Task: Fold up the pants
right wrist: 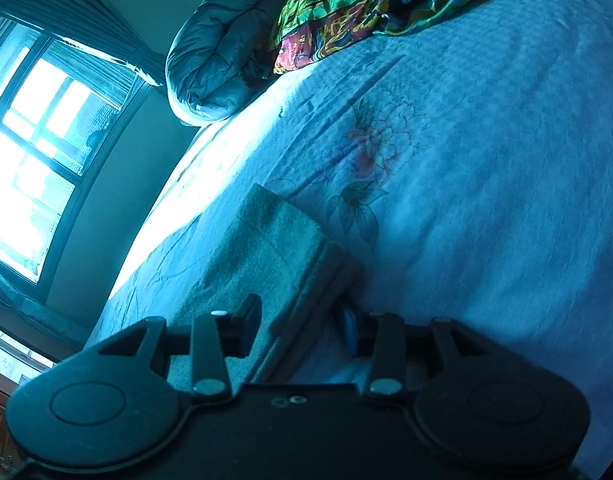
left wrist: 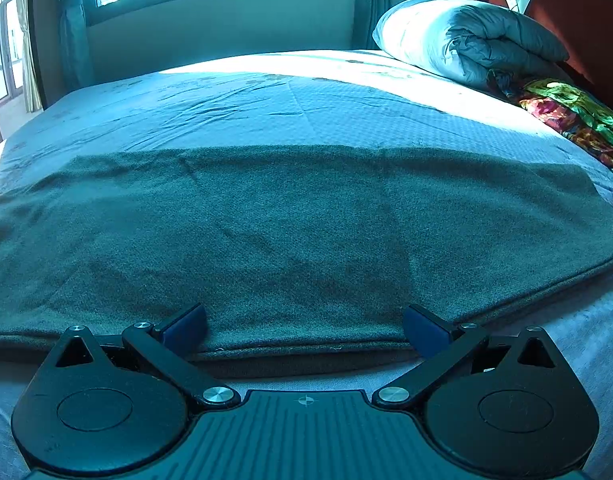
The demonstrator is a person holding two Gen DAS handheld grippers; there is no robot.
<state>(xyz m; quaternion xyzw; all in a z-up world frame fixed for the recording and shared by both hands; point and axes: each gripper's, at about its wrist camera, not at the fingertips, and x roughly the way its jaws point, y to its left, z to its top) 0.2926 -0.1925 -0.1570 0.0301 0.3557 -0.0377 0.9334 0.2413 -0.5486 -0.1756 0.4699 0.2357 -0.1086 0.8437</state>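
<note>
Flat on the bed, the folded pants lie at twelve o'clock from the left gripper, jaws wide and empty, while the right gripper, jaws partly parted, straddles their folded end.

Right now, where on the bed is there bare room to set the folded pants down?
The bedsheet lies bare between the pants' far edge and the window wall. Right wrist view: bare sheet beside the pants, up to the colourful cloth. Crowded: the headboard end, with the rolled duvet and that cloth.
</note>
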